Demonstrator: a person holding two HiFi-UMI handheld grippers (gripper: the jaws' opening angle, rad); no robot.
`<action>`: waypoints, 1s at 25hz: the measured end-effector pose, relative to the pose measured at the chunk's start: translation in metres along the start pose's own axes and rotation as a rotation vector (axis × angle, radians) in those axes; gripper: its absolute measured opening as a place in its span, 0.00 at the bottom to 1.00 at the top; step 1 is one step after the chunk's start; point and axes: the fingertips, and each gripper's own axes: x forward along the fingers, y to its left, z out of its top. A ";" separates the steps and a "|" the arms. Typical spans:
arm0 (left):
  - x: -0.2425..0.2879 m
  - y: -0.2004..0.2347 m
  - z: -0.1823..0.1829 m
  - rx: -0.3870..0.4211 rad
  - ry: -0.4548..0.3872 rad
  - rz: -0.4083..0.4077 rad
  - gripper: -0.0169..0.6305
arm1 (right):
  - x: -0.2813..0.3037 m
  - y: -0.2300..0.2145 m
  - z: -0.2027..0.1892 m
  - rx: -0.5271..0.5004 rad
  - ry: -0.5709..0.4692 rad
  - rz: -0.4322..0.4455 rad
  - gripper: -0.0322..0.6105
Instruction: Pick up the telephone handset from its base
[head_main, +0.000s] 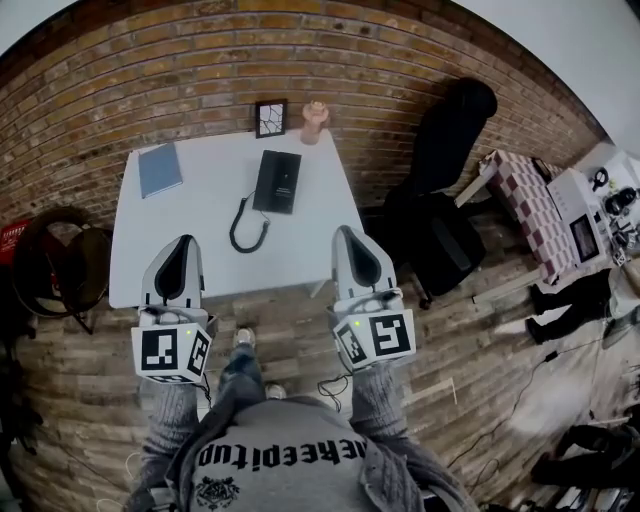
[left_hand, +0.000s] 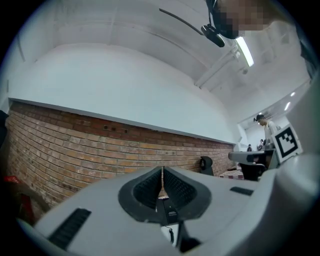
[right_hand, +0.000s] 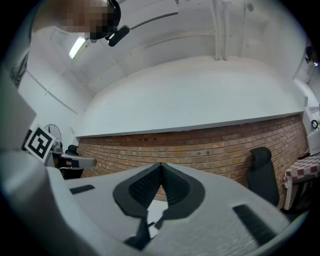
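The telephone handset (head_main: 266, 181) lies in its cradle along the left side of the black telephone base (head_main: 284, 184), above the middle of the head view, on a white table (head_main: 210, 255) set against a brick wall (head_main: 200, 70). Its coiled cord (head_main: 247, 226) loops loosely toward the table's near edge, and that slack should let the handset lift free. A blue notebook (head_main: 159, 168), a small picture frame (head_main: 271, 118) and a pink figurine (head_main: 315, 122) sit clear of it near the table's far side.

Both tools are in the lower half, at the table's near edge and well short of the phone. The left gripper (head_main: 185, 242) and right gripper (head_main: 347, 238) each have their jaws pressed together with nothing between them. This looks like a carrying posture for the approach, so one will need to spread its jaws before taking the handset.
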 end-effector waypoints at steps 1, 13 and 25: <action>0.008 0.002 -0.002 -0.001 0.001 -0.007 0.05 | 0.007 -0.002 -0.002 -0.002 0.001 -0.005 0.06; 0.118 0.054 -0.011 -0.018 0.019 -0.067 0.05 | 0.118 -0.023 -0.022 -0.018 0.009 -0.045 0.06; 0.206 0.082 -0.043 -0.049 0.064 -0.177 0.05 | 0.189 -0.043 -0.050 -0.027 0.042 -0.123 0.06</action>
